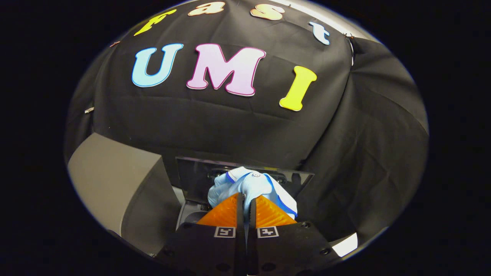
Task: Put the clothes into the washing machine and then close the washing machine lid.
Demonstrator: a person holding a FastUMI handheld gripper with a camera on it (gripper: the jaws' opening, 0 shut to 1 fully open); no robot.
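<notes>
Gripper view: gripper (246,201) fingers pinched nearly together w/ a fold of light blue cloth squeezed between them, so it's clamped on the garment (251,186). Cloth bunches up just ahead of the fingertips, white w/ darker blue trim, a small round button showing on top. Right behind the garment, the washing machine lid (191,176) stands raised, dark and glossy. Grey machine body (115,184) sits off to the left of the fingers. Black booth wall (230,122) rises beyond it all.
</notes>
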